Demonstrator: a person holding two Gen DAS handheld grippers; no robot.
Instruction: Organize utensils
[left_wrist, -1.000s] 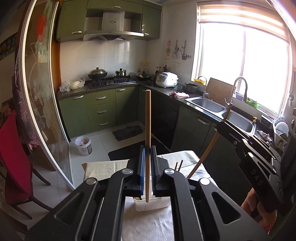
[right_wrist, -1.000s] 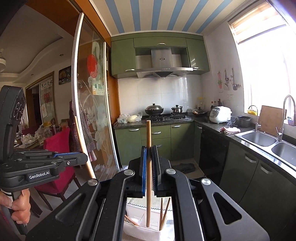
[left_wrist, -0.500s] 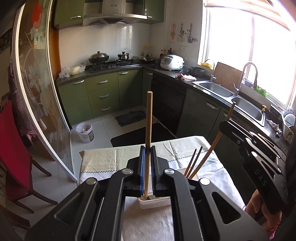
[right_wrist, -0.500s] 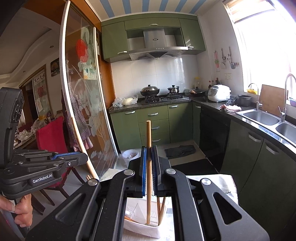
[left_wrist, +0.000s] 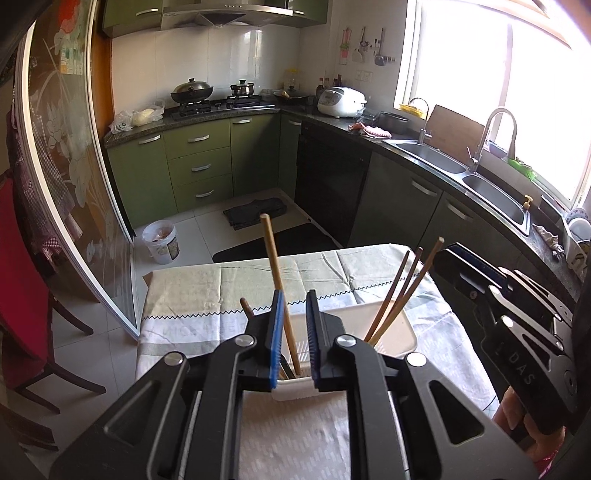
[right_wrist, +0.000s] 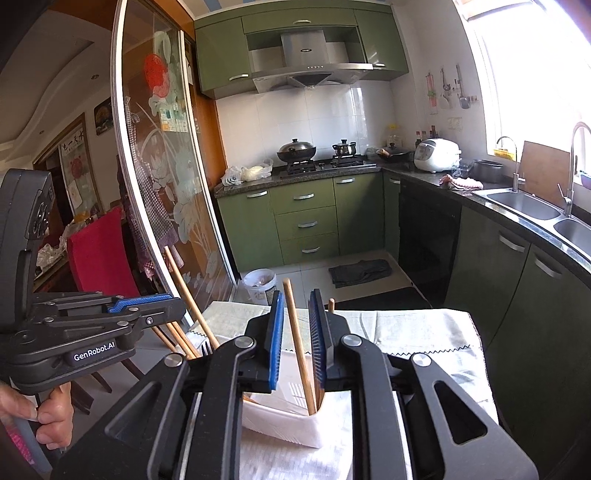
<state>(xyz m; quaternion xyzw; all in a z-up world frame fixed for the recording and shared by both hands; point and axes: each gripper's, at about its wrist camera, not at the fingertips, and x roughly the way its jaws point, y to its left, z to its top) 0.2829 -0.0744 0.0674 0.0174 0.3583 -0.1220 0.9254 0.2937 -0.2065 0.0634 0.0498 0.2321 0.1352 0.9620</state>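
Observation:
A white utensil holder (left_wrist: 391, 332) (right_wrist: 280, 424) stands on the cloth-covered table (left_wrist: 207, 288). My left gripper (left_wrist: 294, 306) hangs just over the holder's near end and its jaws are opening. A wooden chopstick (left_wrist: 275, 266) leans loose between them with its lower end in the holder. My right gripper (right_wrist: 297, 314) is over the other end, jaws also opening, and its chopstick (right_wrist: 293, 321) stands tilted and free in the holder. Each gripper shows in the other's view: the right gripper (left_wrist: 454, 254) and the left gripper (right_wrist: 173, 306). Three chopsticks (left_wrist: 400, 291) lean in the right compartment.
A dark utensil handle (left_wrist: 245, 306) sticks up at the holder's left. A white towel (left_wrist: 295, 435) lies under the holder. Beyond the table are green cabinets (left_wrist: 199, 166), a sink counter (left_wrist: 487, 188) on the right, a glass sliding door (left_wrist: 66, 155) and a red chair (right_wrist: 99, 254) on the left.
Both grippers have come down to the holder with their chopsticks. Their jaws have parted and let go; each chopstick now tilts loose with its end in the holder.

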